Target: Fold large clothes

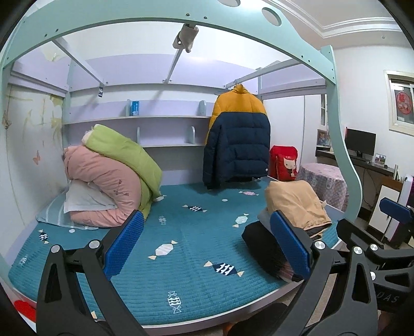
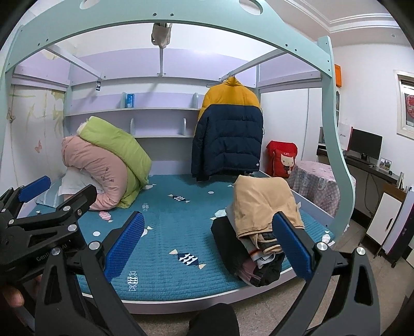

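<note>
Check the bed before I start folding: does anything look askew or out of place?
The clothes pile at the bed's right edge looks untidy: a tan garment slumps over loosely stacked pieces. The pink quilt and green quilt lean unevenly. Nothing appears spilled or damaged.

- Both wrist views are evenly and fairly brightly lit by soft indoor light; no lamp itself is visible.
- Shadows are faint: a soft dark patch lies under the hanging yellow and navy padded jacket (image 1: pixel 236 137) on the teal quilted bed cover (image 1: pixel 196 232).
- Colours lean cool and bluish.
- Fisheye distortion is strong: the pale mint bed-frame arch (image 1: pixel 155 19) bows into a curve, and black vignette fills the corners.
- The window with a white frame (image 1: pixel 401 103) at the far right looks dark, with no glare.
- The centre is sharp; the near black gripper arms are slightly soft, and the rim detail is smeared.
</note>
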